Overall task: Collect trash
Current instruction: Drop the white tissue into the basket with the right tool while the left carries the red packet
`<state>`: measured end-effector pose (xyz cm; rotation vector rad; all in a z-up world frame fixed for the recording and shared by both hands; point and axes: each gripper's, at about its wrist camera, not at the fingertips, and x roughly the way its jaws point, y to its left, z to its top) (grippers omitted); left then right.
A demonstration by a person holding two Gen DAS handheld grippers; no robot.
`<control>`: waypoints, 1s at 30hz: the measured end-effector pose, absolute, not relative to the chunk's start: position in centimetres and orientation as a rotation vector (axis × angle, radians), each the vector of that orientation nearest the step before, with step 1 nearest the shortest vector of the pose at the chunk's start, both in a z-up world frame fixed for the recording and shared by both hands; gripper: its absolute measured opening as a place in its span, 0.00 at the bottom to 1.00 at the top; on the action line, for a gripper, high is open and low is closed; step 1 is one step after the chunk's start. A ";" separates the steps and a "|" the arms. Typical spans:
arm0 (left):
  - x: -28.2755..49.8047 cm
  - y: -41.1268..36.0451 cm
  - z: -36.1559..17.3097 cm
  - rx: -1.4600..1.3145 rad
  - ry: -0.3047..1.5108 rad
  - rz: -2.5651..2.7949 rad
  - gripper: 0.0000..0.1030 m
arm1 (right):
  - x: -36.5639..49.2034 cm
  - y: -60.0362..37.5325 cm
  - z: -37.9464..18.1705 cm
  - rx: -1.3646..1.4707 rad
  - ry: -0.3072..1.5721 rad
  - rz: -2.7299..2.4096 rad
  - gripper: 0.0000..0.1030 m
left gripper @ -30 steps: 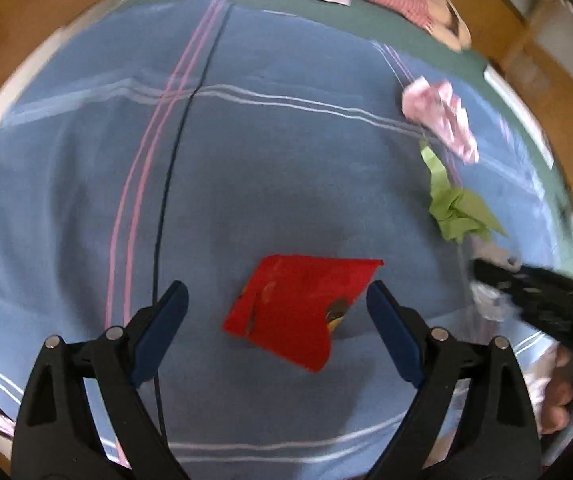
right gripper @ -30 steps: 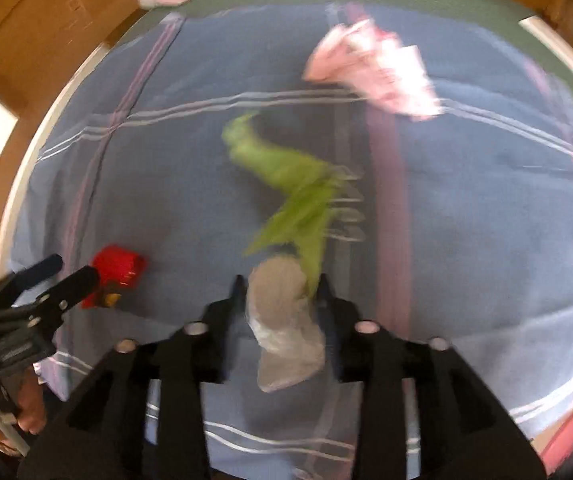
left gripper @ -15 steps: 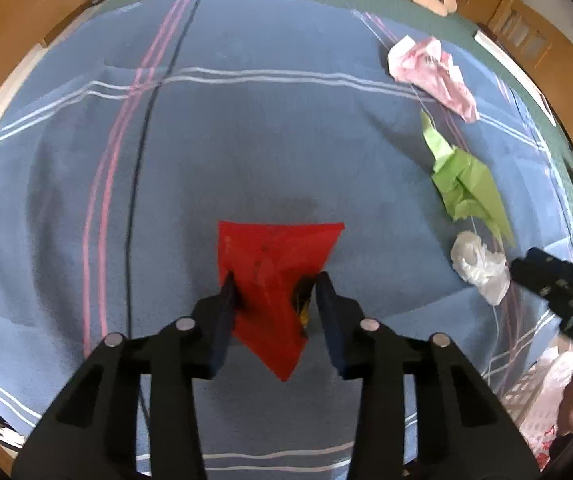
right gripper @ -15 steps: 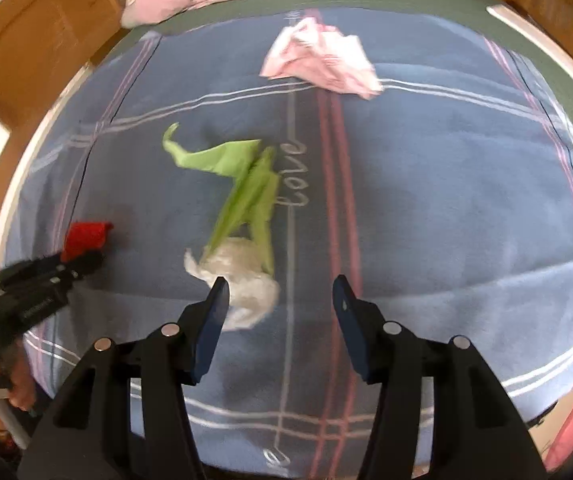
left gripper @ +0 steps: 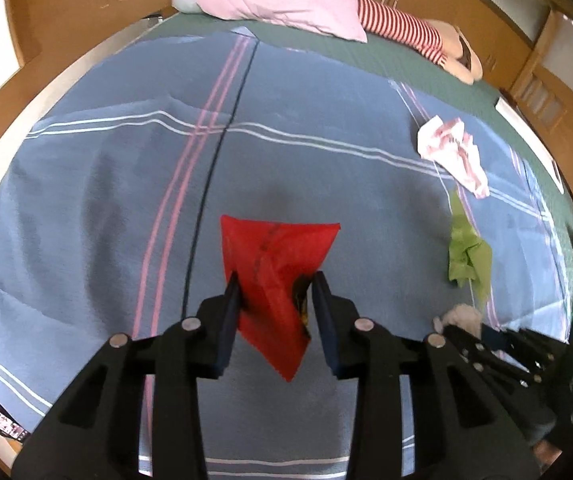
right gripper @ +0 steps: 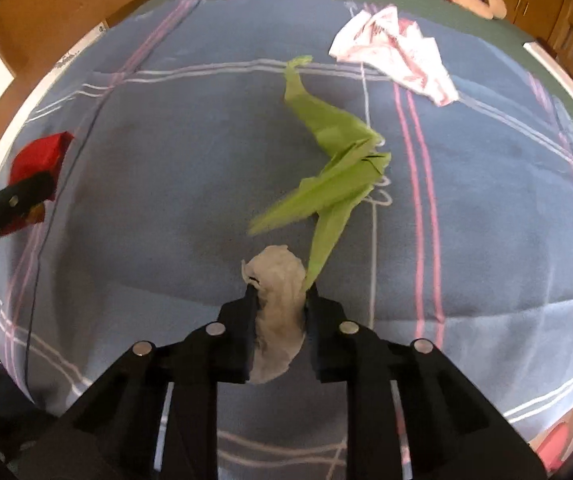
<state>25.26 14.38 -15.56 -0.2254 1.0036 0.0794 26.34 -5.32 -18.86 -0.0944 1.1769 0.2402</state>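
Red wrapper (left gripper: pixel 278 264) in left jaws, white tissue (right gripper: pixel 280 304) in right; "love" on blanket (right gripper: pixel 126 160).

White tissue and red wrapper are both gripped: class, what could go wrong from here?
1. The white tissue touches the green paper; lifting the right claw might drag it along.
2. The red wrapper hangs pinched near one edge in the left claw; it could slip.

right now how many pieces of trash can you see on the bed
4. The red wrapper is in the left gripper, the white tissue in the right gripper. The green paper and pink-and-white wrapper lie loose on the blanket.
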 end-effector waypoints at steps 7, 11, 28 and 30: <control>24.6 15.0 -14.7 -0.256 0.956 0.095 0.34 | 22.8 -7.4 -16.3 -0.106 1.104 0.236 0.21; 22.7 15.9 -13.1 -0.318 0.877 0.108 0.31 | 21.2 -10.7 -15.3 0.030 1.096 0.216 0.21; 11.1 5.9 -6.6 -0.306 0.782 -0.328 0.31 | 8.5 -21.7 -6.2 0.238 0.887 0.160 0.21; 9.9 4.2 -6.3 -0.299 0.795 -0.384 0.31 | 6.6 -22.8 -5.8 0.221 0.877 0.130 0.21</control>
